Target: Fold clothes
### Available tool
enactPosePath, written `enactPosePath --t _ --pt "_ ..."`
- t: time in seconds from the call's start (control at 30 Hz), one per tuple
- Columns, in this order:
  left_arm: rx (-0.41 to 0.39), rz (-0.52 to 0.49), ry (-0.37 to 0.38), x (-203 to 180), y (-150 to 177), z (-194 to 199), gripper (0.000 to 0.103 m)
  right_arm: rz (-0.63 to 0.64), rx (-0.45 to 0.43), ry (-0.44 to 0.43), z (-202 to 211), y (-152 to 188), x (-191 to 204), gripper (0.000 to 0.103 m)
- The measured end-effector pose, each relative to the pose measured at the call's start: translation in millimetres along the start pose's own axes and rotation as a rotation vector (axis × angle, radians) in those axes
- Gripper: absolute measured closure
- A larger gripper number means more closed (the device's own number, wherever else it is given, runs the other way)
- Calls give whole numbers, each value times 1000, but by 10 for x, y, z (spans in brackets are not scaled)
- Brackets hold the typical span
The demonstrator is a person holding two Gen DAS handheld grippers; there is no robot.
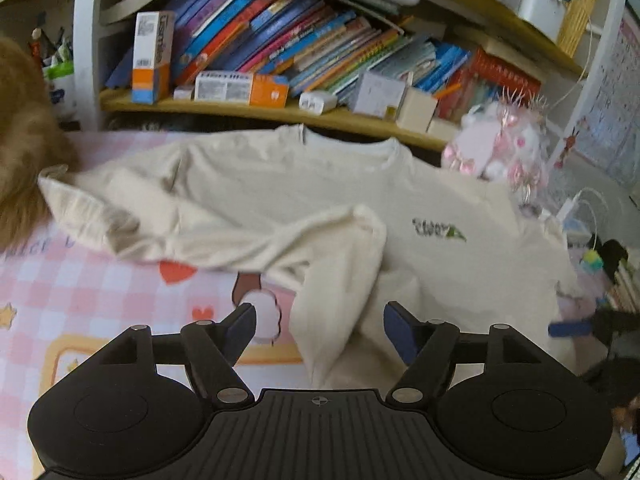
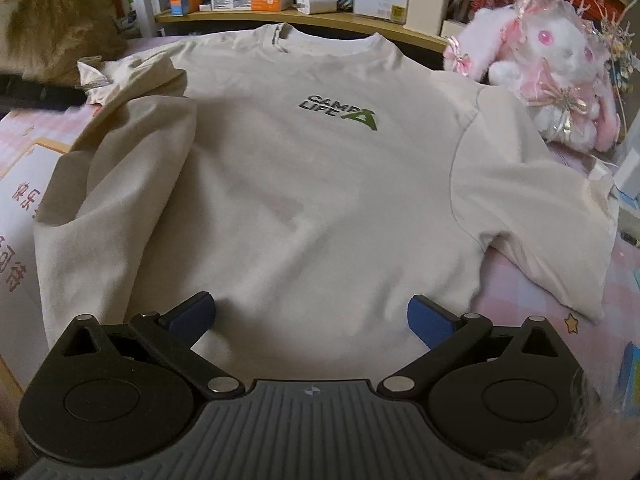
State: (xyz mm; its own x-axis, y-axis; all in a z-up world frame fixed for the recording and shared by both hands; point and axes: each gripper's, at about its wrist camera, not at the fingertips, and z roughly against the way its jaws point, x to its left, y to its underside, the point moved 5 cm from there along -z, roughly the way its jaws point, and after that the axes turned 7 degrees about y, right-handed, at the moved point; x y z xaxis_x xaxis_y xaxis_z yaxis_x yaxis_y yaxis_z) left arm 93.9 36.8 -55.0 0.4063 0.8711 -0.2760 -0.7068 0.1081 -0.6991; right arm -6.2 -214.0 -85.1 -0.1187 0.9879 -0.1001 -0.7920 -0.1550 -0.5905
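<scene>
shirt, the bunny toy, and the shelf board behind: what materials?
T-shirt: soft matte knit, probably cotton jersey; it drapes in loose folds and has a ribbed collar.
Bunny toy: fluffy plush with shiny pink ribbon bows.
Shelf board: looks like light wood or laminate; smooth tan edge.

Left gripper [image 1: 320, 322] jaws apart, nothing gripped; cream T-shirt [image 1: 420, 200] on pink checked cover [image 1: 100, 280], left side folded inward.

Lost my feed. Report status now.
Both tools open, left tool and right tool holding nothing. Cream T-shirt face up, one side folded inward. Plush rabbit crowds far sleeve.
</scene>
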Motion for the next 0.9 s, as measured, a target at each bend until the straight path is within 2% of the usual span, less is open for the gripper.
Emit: enactPosePath --t 0.17,0.2,0.23,0.27,0.3,0.43,0.63,0.77,0.9 --pt "54 -68 -56 -66 60 -207 33 17 -1 -12 -13 -20 24 0" --pt "66 -86 -67 -78 75 -250 38 17 -1 -13 -15 -21 22 0" --pt "75 -100 -80 -81 91 -280 47 18 -1 -14 -16 -22 20 0" --pt "84 -101 -90 -67 103 -294 79 18 -2 -15 -18 -22 18 0" --pt "87 -76 -95 -30 104 -288 98 20 -3 -16 -20 -21 17 0" --pt "-25 74 -81 153 -9 142 99 26 -6 -22 -24 -21 11 0" --pt "-165 297 -39 383 39 1330 100 30 -8 -27 -22 -21 7 0" --pt "-187 475 -40 692 346 1944 100 28 -4 -26 -24 -31 10 0" --pt "-162 614 -74 1026 697 2067 100 22 -3 14 10 -44 46 1"
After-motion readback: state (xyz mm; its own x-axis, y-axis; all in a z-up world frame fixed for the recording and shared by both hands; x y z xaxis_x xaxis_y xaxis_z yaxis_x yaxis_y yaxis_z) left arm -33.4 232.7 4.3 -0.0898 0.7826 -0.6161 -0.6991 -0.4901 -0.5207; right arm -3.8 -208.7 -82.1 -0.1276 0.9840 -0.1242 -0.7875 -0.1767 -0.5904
